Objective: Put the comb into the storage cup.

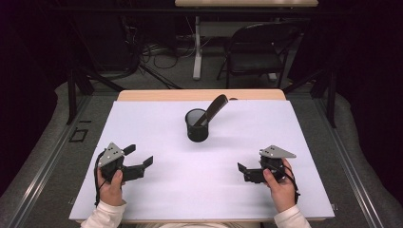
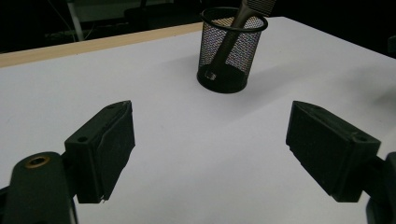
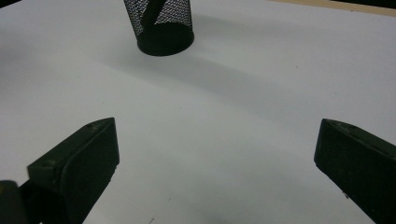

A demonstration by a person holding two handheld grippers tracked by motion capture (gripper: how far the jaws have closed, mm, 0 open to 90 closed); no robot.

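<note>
Both tongs, left gripper [image 1: 141,156] and right gripper [image 1: 243,170], gape wide and empty over a white sheet [image 1: 204,190] on a wooden table [image 1: 199,95]. Between and beyond them a mesh cup [image 1: 197,125] holds a leaning dark tool [image 1: 215,108]. Behind stand a folding chair [image 1: 259,52] and floor cables [image 1: 161,54].

Mesh cup [image 1: 197,125] stands mid-table [image 1: 157,199] (comb [image 1: 213,110] inside); grippers flank it.
</note>
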